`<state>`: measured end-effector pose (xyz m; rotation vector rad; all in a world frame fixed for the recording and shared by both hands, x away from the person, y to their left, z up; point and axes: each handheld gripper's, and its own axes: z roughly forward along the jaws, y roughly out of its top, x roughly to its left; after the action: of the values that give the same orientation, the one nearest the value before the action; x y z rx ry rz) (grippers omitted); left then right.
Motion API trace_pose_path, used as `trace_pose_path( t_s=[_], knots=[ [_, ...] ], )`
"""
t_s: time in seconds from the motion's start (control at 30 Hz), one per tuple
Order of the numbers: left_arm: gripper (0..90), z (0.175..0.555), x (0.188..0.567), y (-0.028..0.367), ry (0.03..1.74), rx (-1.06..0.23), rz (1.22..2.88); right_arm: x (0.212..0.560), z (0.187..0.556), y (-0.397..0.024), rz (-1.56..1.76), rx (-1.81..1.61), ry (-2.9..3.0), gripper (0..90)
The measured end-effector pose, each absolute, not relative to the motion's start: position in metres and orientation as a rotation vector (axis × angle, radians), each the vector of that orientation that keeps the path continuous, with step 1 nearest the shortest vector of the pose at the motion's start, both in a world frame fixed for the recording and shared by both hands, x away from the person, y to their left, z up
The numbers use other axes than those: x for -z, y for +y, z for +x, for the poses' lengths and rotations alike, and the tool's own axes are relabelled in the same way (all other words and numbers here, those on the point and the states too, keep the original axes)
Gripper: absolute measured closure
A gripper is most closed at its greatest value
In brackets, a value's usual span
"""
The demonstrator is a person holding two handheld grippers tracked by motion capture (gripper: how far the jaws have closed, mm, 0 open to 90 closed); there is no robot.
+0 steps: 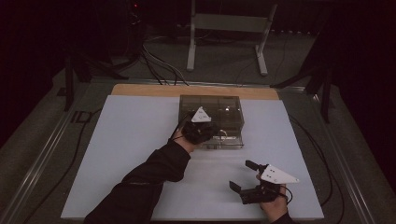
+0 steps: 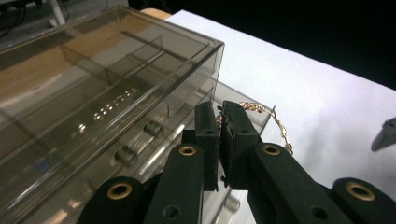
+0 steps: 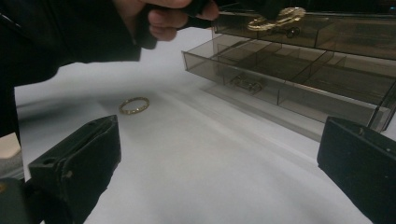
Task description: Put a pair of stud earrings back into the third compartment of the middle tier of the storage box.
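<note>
A smoky clear drawer box (image 1: 212, 106) stands at the back middle of the white table, its bottom drawer (image 3: 280, 88) pulled out toward me. My left gripper (image 2: 220, 112) is shut on a gold chain (image 2: 275, 122), which hangs off its tips over the open drawer; the chain (image 3: 280, 18) also shows in the right gripper view. In the high view the left gripper (image 1: 208, 133) sits at the box's front left. A gold ring (image 3: 134, 105) lies flat on the table in front of the drawer. My right gripper (image 1: 243, 176) stands open and holds nothing near the front right edge.
The drawer has several compartments; one holds a small metal piece (image 3: 245, 83). The white table top (image 1: 130, 140) ends in a wooden strip at the back. A white stand (image 1: 224, 28) and cables lie on the floor beyond.
</note>
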<state>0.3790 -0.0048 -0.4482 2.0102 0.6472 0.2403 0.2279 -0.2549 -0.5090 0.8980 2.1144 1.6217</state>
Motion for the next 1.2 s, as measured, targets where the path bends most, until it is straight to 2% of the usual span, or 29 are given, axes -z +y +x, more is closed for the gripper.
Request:
trace_pose_path(
  t_s=[0.53,0.8,1.07,1.2],
  knots=[
    [86.1,0.393,0.461,-0.046,0.682,-0.290,2.032,0.509,0.228,-0.256,0.897,-1.637,2.128,0.0],
    [46.6,0.388,0.458,-0.038,0.658,-0.228,1.992,0.509,0.227,-0.257,0.896,-1.640,2.128,0.0],
    [18.7,0.377,0.449,-0.027,0.636,-0.210,1.996,0.509,0.227,-0.255,0.890,-1.631,2.134,0.0],
    [16.2,0.371,0.446,-0.018,0.649,-0.191,1.963,0.509,0.227,-0.255,0.892,-1.628,2.135,0.0]
  ],
)
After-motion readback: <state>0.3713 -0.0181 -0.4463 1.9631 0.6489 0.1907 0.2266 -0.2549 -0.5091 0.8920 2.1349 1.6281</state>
